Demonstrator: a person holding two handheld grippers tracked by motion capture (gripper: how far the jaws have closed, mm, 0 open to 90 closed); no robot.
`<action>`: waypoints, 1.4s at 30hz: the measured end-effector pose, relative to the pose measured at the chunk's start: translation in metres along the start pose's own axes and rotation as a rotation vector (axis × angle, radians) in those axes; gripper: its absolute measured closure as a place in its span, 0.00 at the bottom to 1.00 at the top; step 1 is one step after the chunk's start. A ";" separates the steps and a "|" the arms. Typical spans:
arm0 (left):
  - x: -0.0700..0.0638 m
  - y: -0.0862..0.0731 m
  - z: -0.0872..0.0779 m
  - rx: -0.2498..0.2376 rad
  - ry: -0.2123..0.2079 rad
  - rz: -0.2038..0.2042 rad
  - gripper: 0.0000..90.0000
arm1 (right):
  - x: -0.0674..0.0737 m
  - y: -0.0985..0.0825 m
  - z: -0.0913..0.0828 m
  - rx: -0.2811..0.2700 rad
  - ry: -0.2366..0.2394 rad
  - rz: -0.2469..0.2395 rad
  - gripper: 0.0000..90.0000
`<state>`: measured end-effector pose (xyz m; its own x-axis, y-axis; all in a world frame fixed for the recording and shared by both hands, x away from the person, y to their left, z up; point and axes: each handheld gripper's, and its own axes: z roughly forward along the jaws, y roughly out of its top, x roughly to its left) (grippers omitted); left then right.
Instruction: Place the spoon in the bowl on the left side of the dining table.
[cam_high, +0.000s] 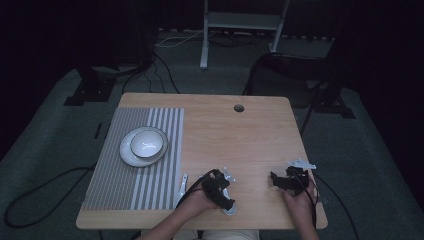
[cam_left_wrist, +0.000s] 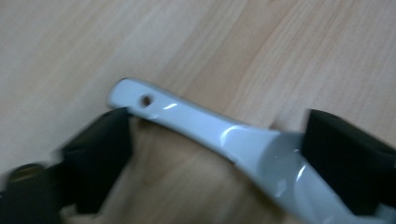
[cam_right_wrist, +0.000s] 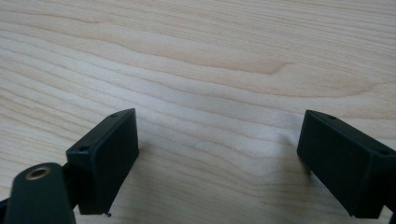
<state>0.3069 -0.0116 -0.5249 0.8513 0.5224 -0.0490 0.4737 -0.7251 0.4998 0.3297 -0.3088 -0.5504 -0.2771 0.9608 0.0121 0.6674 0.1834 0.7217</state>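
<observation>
Spoon (cam_left_wrist: 243, 144) lies between left claw (cam_left_wrist: 215, 154)'s parted jaws.

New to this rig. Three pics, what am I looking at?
No robot: a person holds hand-held tongs in each hand. The high view looks down on a wooden table from above. The other two come from cameras riding on each pair of tongs. On a striped mat sits a bowl on a plate. The left tongs straddle a white ceramic spoon lying on the wood; whether the pads press it is unclear. The right tongs are open over bare wood.
</observation>
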 end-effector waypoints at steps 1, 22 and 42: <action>0.000 0.001 0.001 0.001 -0.003 0.016 0.18 | 0.000 0.000 0.000 0.000 0.000 0.000 0.13; -0.003 0.016 0.010 -0.021 0.014 -0.056 0.18 | 0.000 0.000 0.000 0.001 0.000 0.000 0.13; -0.004 0.019 0.010 -0.024 0.019 -0.096 0.18 | 0.000 0.000 -0.001 0.000 -0.001 0.002 0.13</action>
<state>0.3145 -0.0321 -0.5243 0.7978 0.5973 -0.0817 0.5472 -0.6606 0.5140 0.3291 -0.3092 -0.5503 -0.2754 0.9612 0.0126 0.6680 0.1819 0.7215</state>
